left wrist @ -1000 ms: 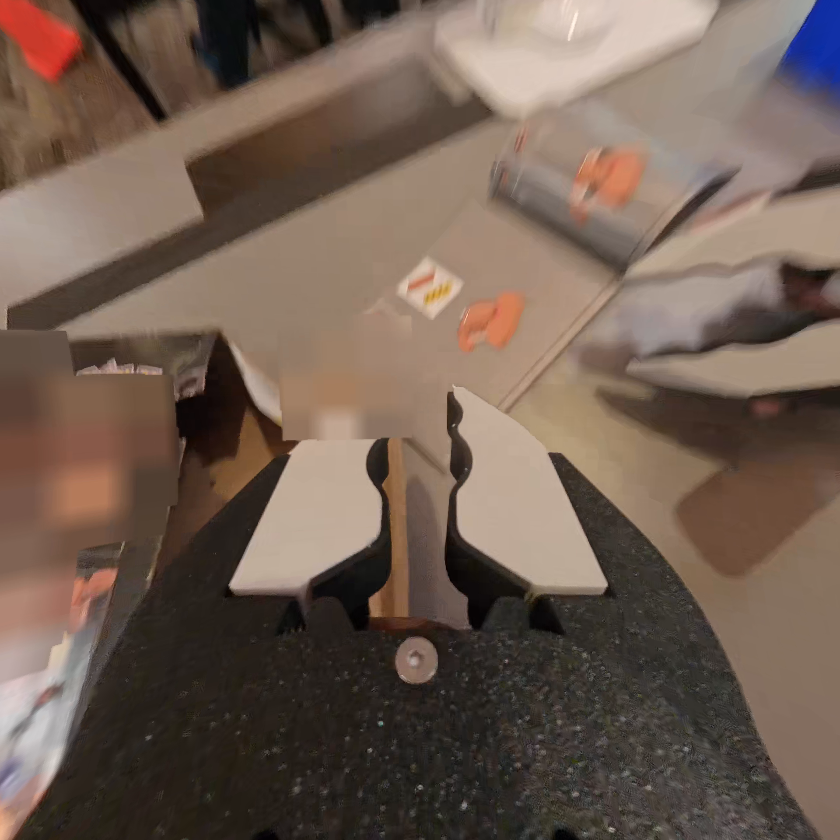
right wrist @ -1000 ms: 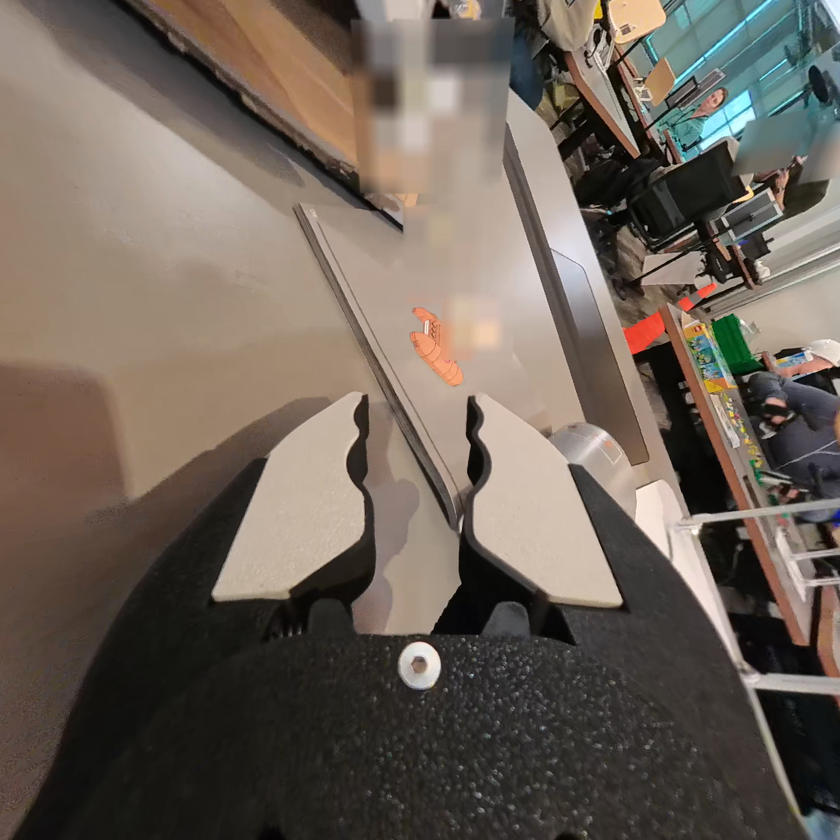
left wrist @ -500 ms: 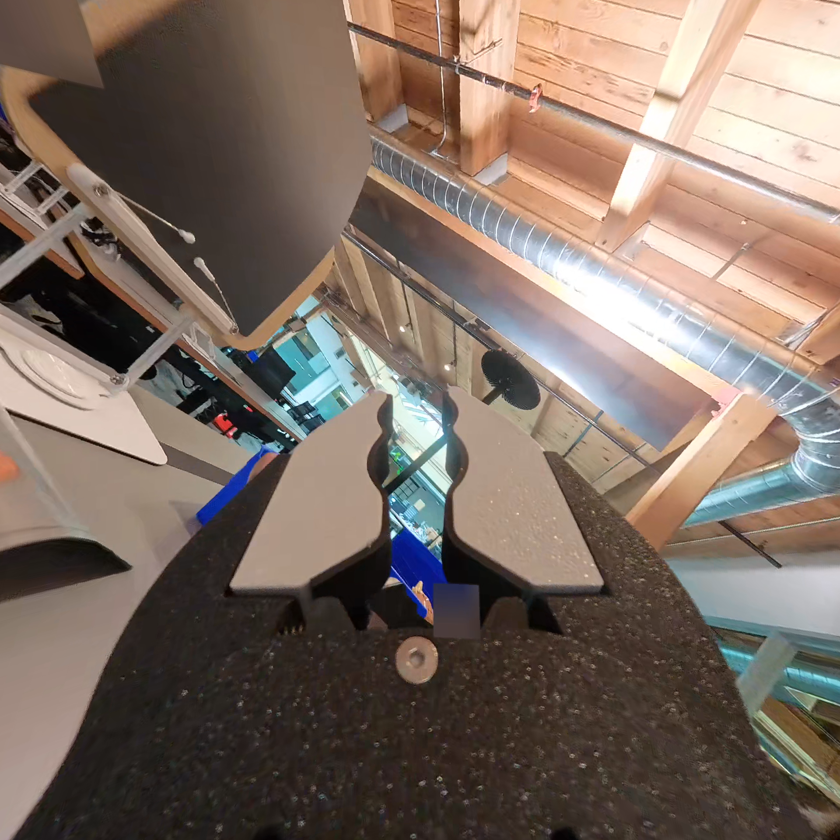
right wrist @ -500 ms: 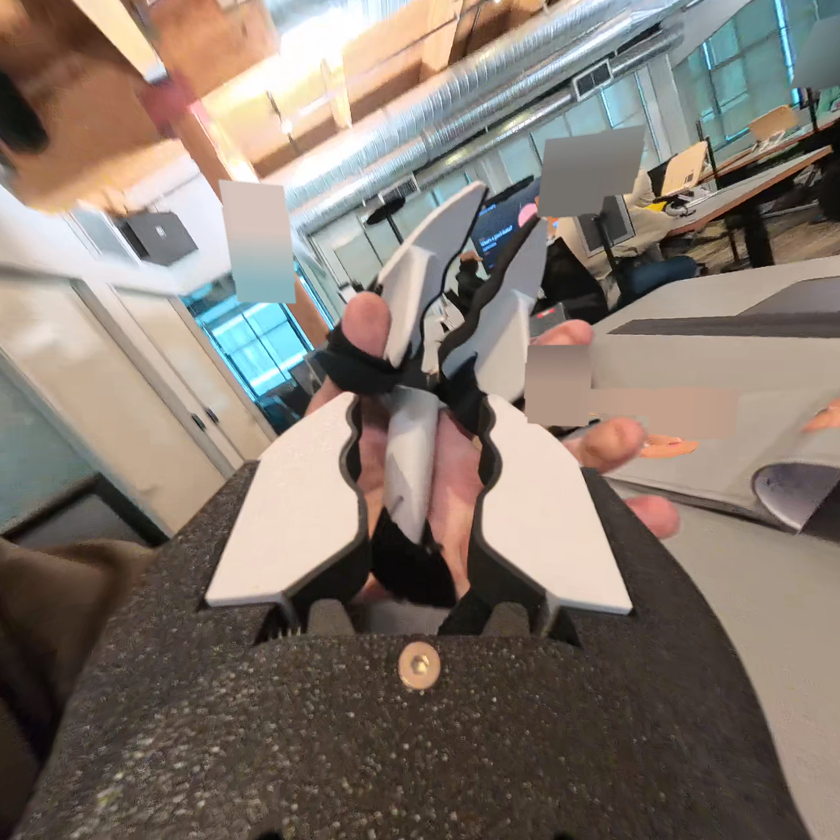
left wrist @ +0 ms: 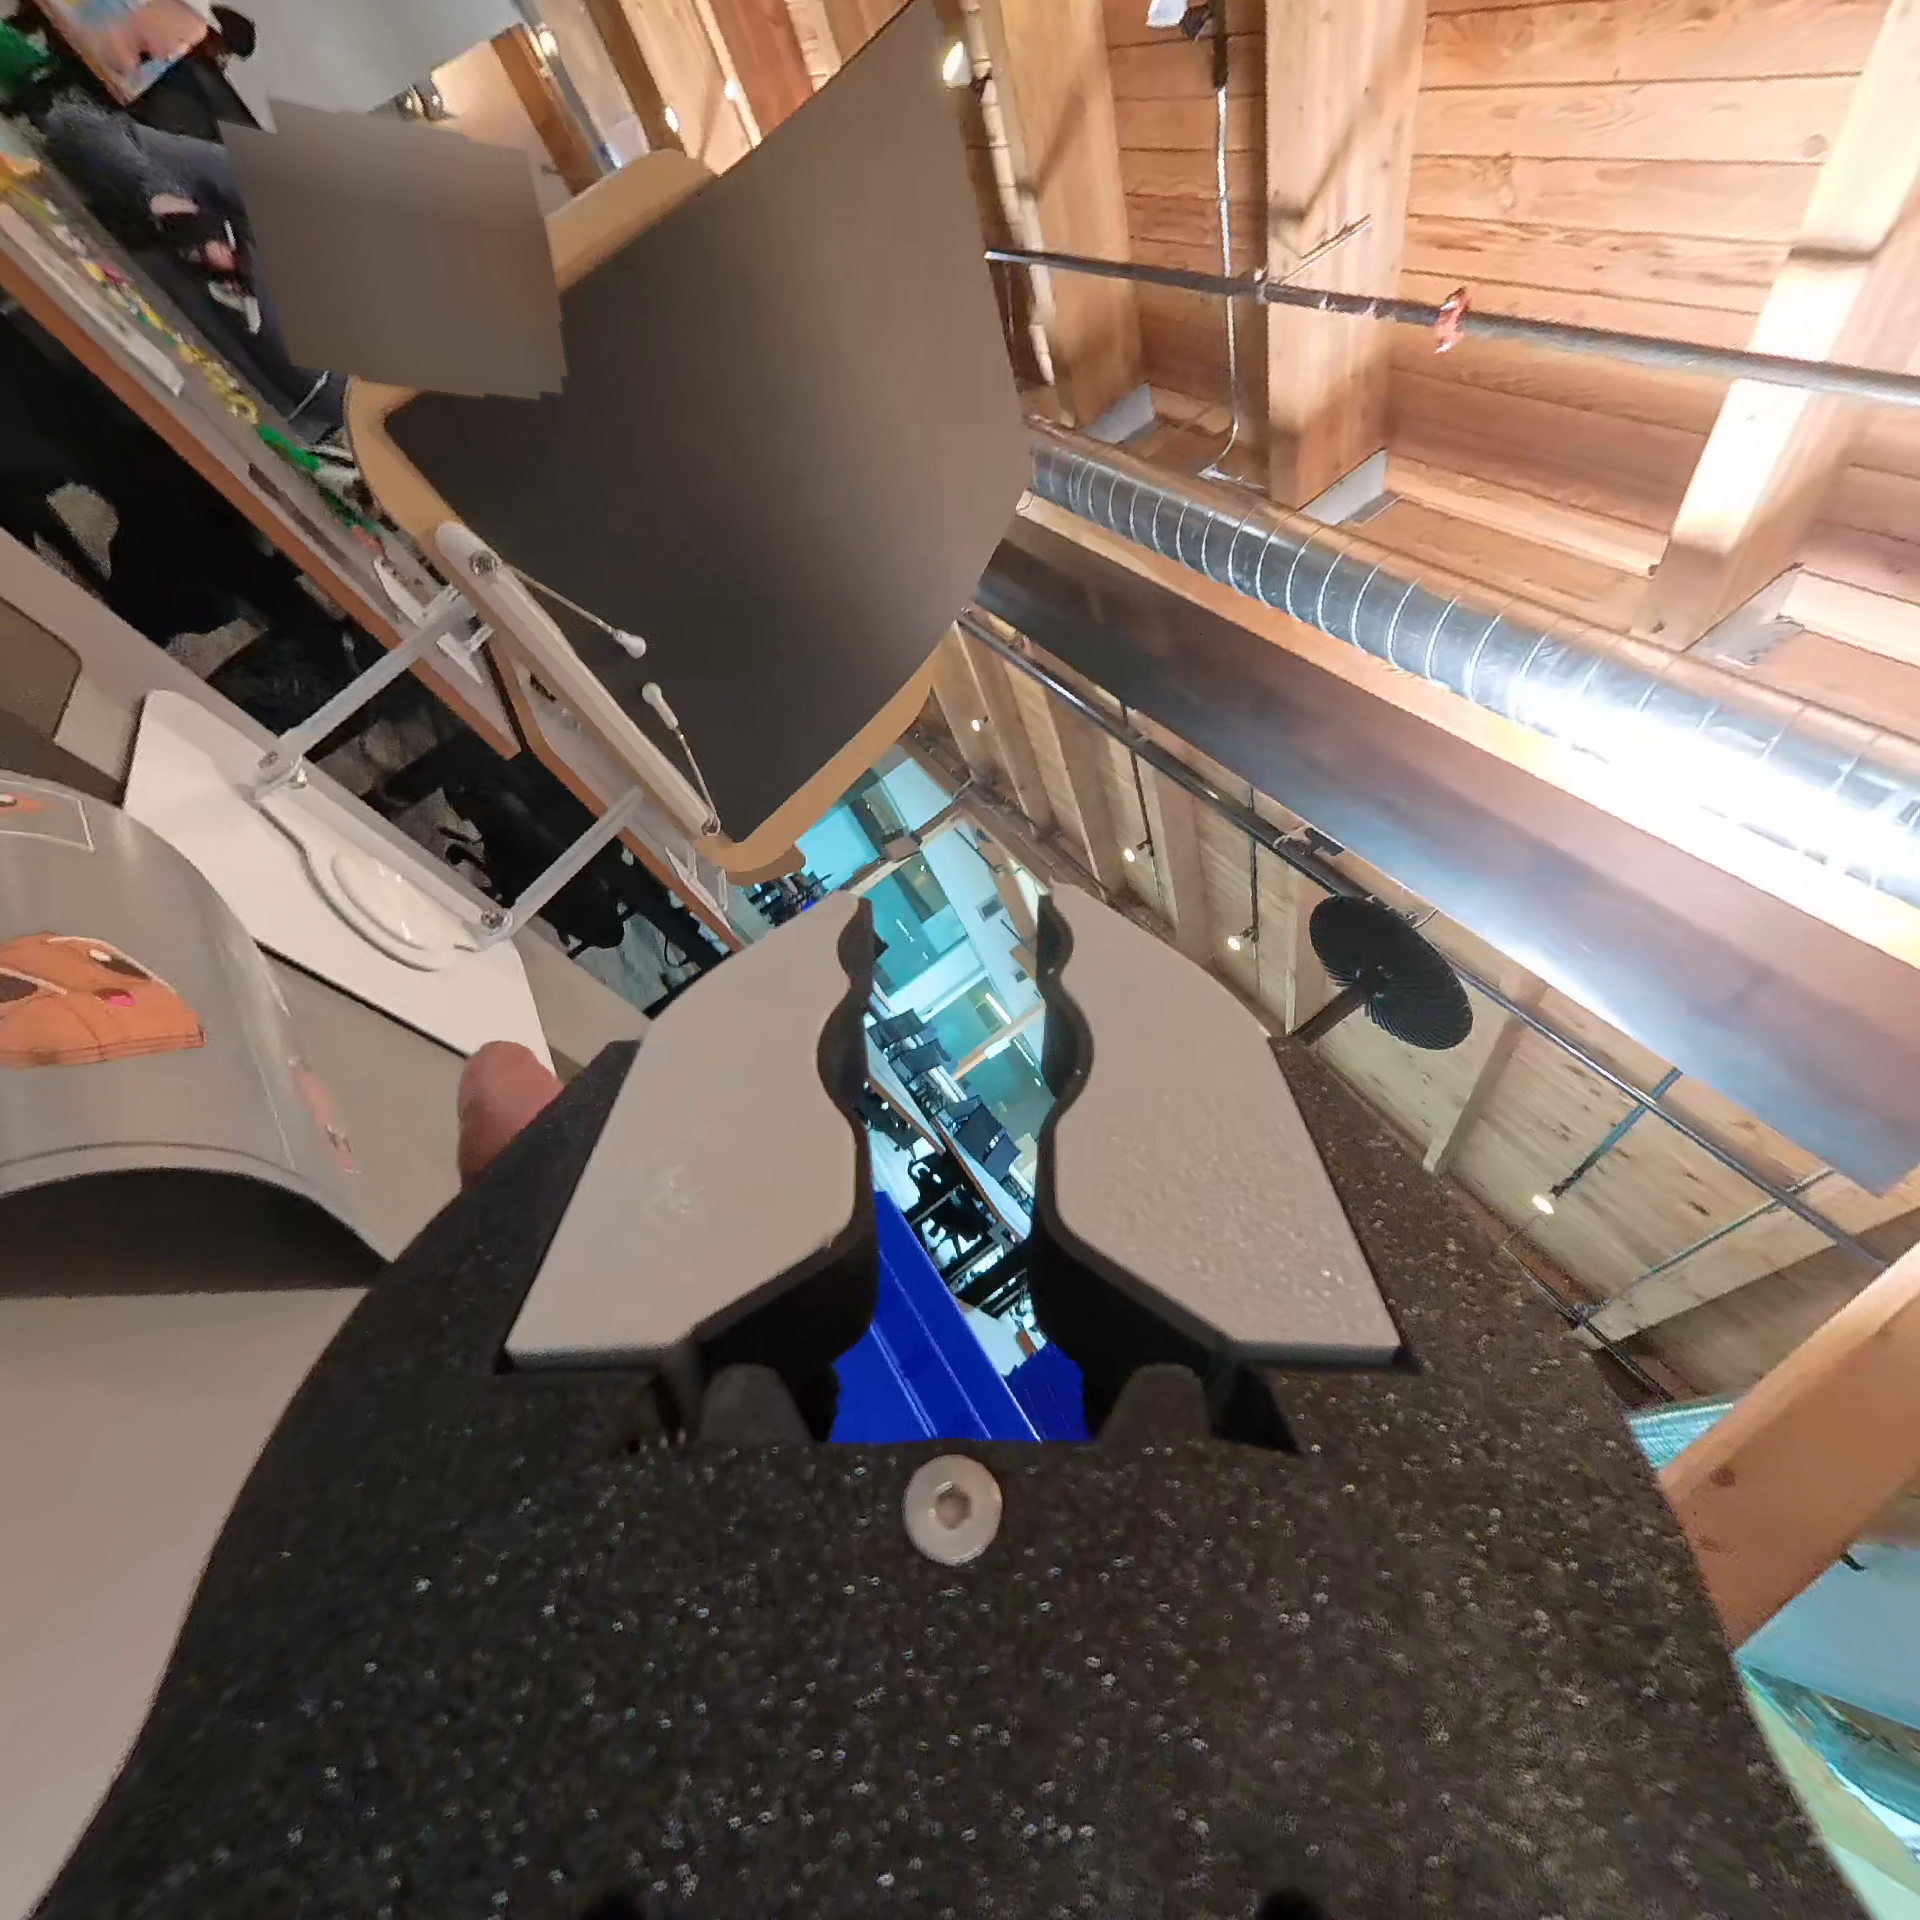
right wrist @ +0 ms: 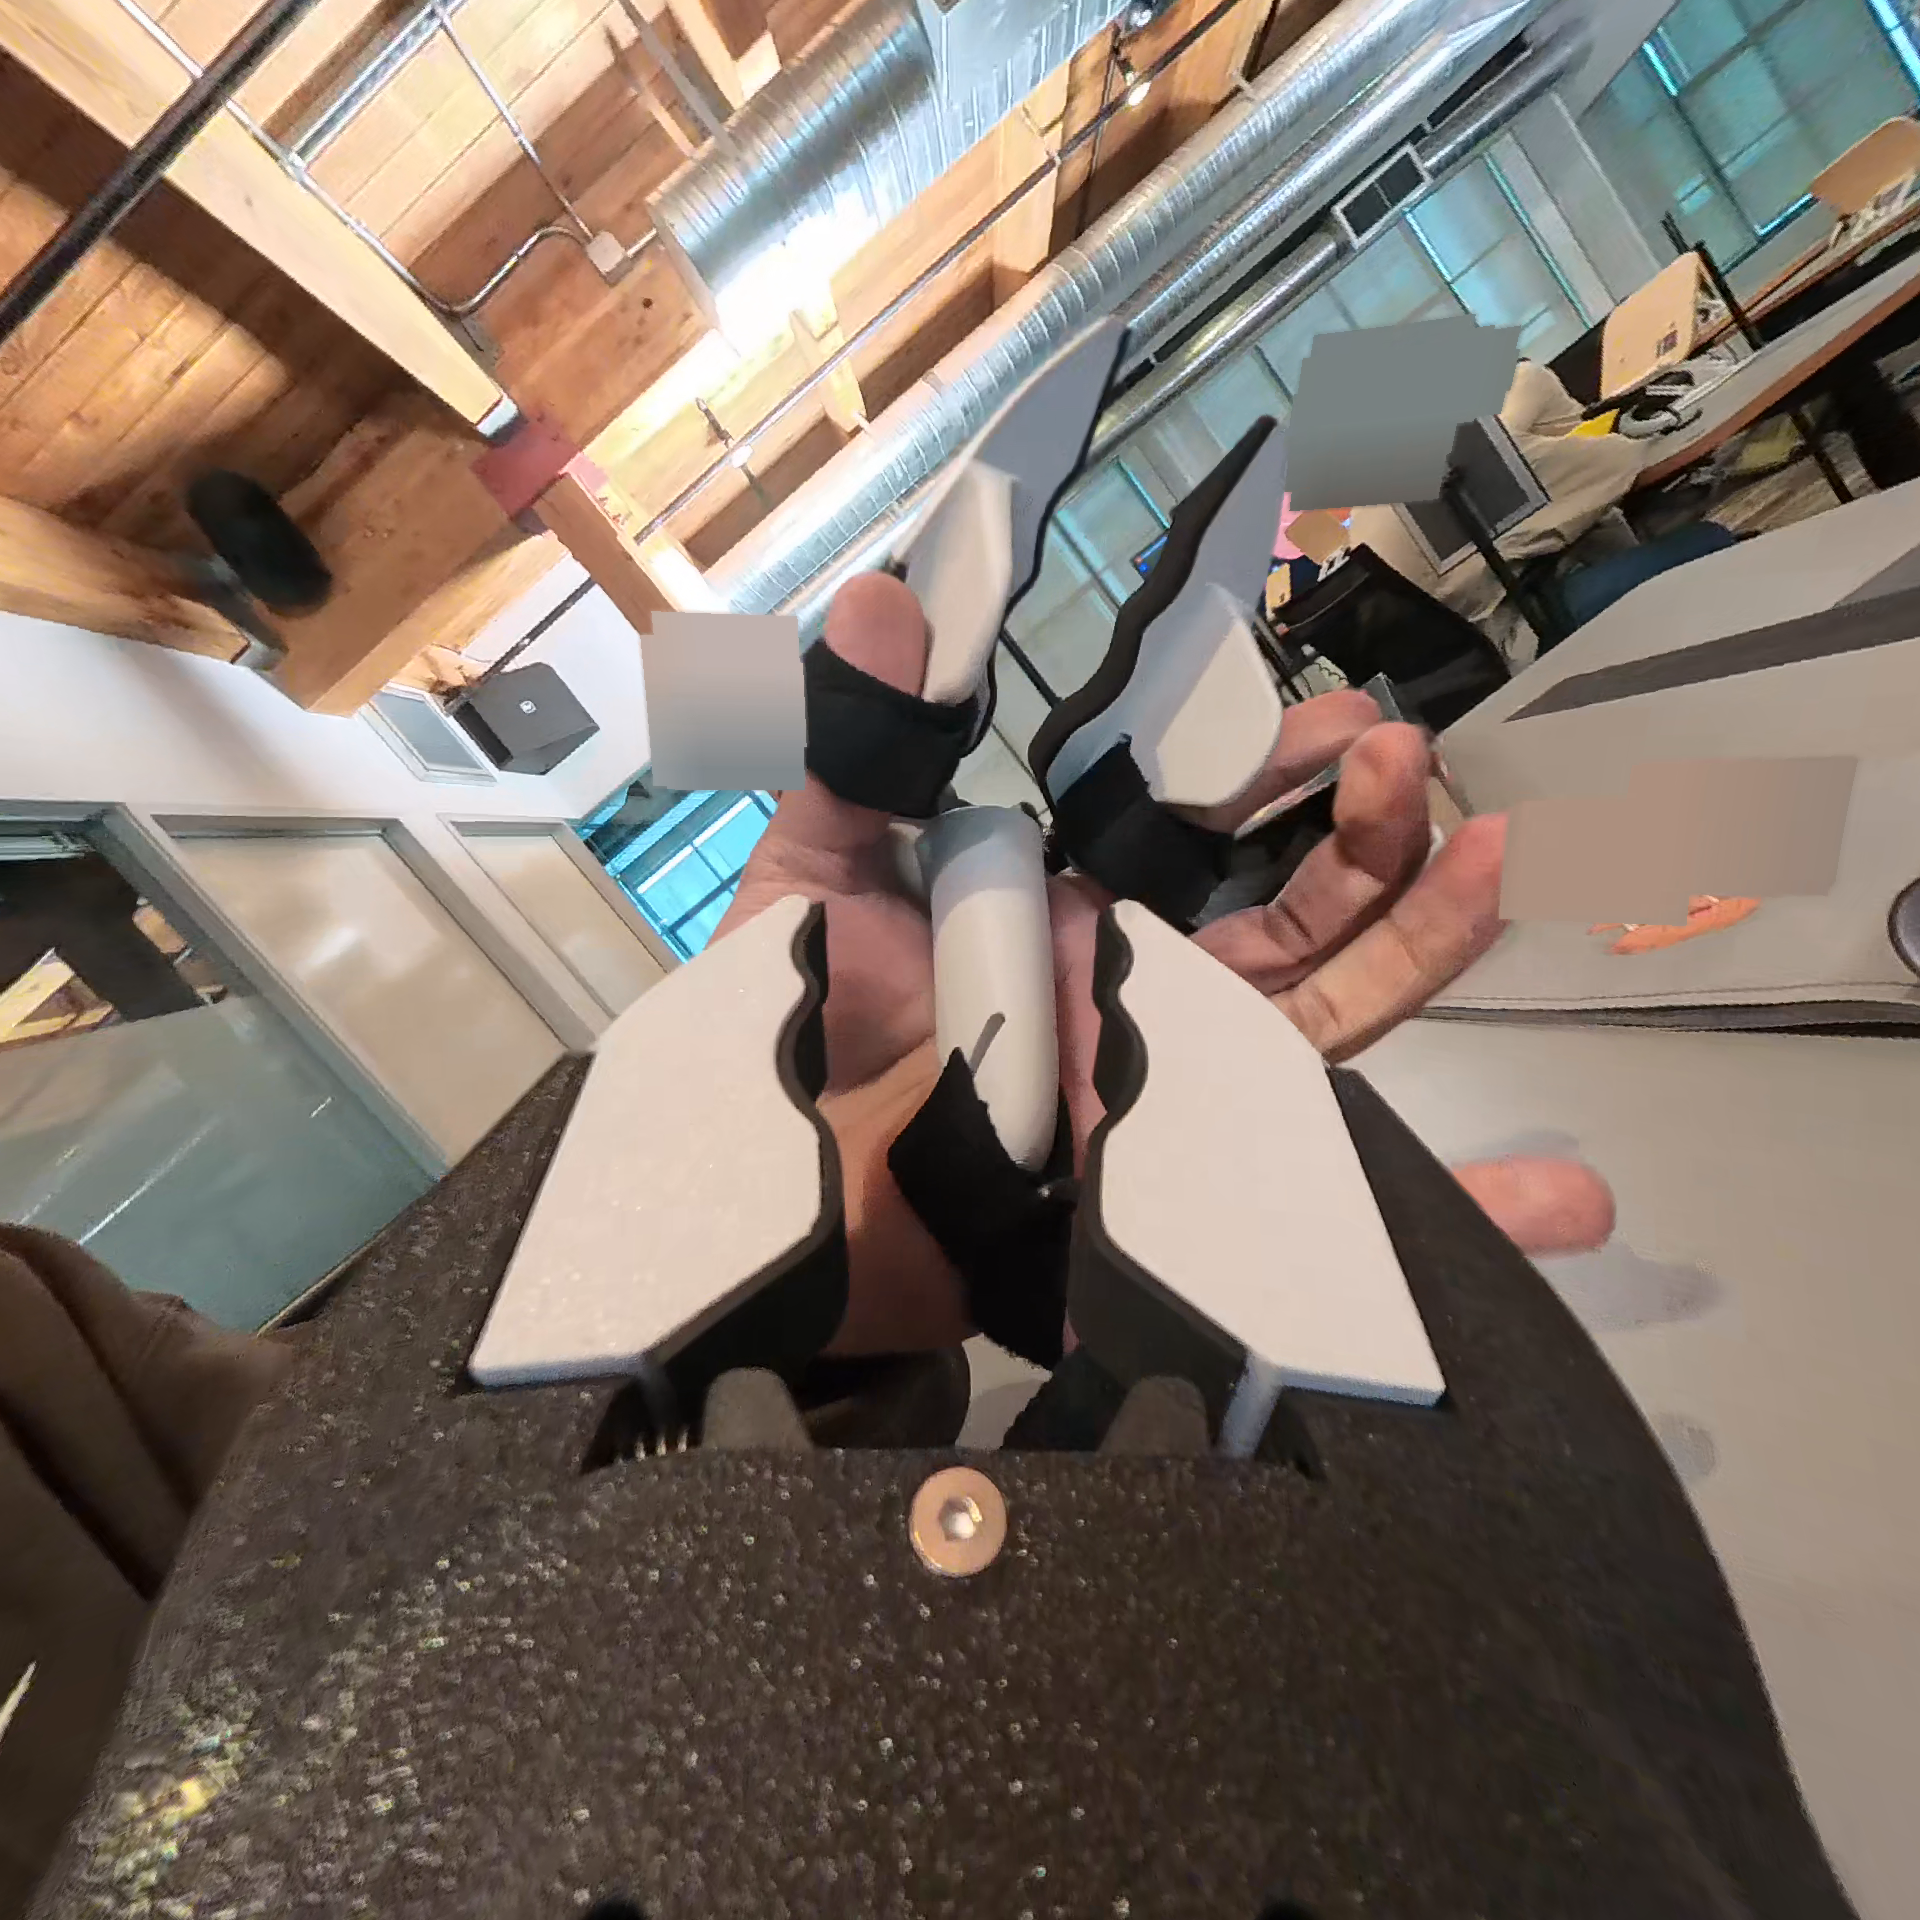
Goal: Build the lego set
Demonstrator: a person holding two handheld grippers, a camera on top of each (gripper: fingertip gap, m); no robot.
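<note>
Both grippers have swung up off the table since a second ago and now aim toward the wooden ceiling (left wrist: pixel 1558 208). Left gripper (left wrist: pixel 954 930) has a gap between its fingers, nothing in it. Right gripper (right wrist: pixel 961 935) likewise parted and empty; beyond its fingers, the person's left hand (right wrist: pixel 1299 935) grips the other tool. Instruction booklet (left wrist: pixel 135 1039) lies open on the grey table (left wrist: pixel 125 1455), lower left in left wrist view. No loose lego bricks visible close by.

grey booklet (left wrist: pixel 125 1049), orange figure (left wrist: pixel 83 1013)
</note>
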